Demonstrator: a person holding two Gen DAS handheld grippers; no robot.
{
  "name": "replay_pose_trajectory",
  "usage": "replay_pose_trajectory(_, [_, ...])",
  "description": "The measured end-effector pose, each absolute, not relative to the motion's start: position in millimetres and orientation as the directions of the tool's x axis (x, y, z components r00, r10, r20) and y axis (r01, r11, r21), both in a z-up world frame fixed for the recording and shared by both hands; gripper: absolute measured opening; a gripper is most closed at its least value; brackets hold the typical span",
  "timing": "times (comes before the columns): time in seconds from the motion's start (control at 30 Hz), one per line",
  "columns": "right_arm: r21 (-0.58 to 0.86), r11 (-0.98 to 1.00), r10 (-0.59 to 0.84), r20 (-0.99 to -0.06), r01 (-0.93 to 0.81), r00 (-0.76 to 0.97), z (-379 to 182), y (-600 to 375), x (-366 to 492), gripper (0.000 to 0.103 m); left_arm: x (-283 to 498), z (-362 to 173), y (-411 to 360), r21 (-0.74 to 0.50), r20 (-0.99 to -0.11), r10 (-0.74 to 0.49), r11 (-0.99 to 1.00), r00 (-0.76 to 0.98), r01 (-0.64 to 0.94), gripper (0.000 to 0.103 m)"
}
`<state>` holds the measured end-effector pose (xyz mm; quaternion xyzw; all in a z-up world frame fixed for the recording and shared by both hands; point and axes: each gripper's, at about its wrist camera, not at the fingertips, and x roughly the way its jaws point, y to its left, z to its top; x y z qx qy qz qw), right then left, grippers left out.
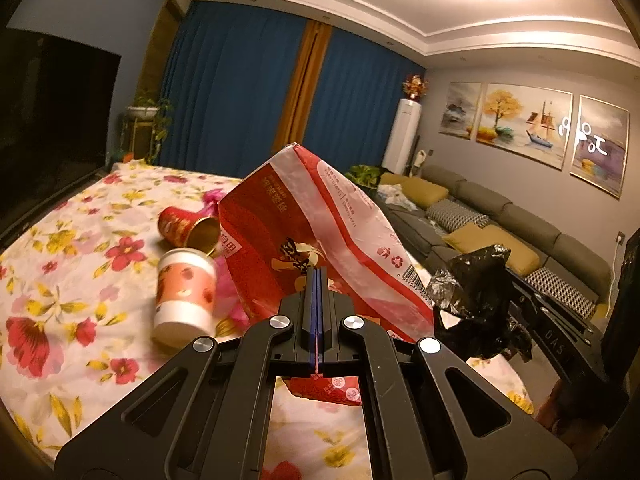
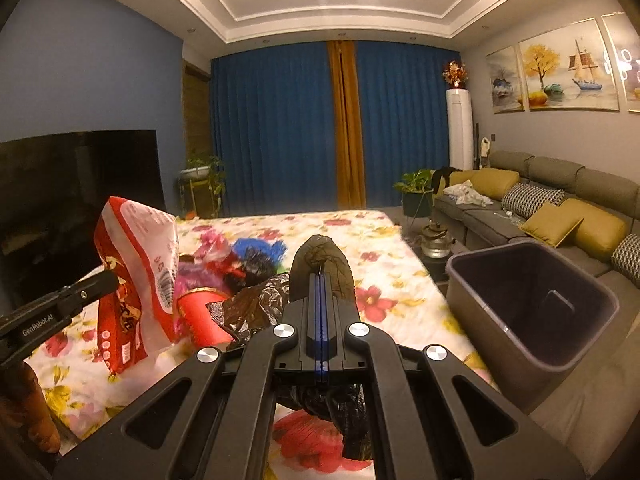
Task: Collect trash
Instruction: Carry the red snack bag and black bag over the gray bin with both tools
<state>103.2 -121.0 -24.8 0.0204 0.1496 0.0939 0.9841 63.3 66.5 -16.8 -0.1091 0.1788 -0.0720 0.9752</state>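
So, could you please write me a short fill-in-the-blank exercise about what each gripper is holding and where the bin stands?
1. The left gripper is shut on a red and white ____ wrapper.
2. The right gripper is shut on a crumpled ____ plastic bag.
3. The bin stands to the ____ of the right gripper in its own view.
4. The white paper cup lies on a ____ cloth.

Missing words: plastic; black; right; flowered

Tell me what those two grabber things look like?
Both are matte black, with angled arms and long cut-out slots. The left gripper and right gripper each have four shiny silver round bolts and thin blue pads between flat black fingers. Small white lettering runs along the left one's side in the right view.
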Motion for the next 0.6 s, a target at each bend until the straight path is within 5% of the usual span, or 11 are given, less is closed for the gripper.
replay_pose_trajectory(0.6, [0.048, 0.999, 0.019, -0.199, -0.010, 0.980, 7.4, -181.9, 110.2, 0.001, 118.7, 3.9, -6.2, -0.205, -0.315, -0.276, 0.954, 0.908, 0.219, 0.000])
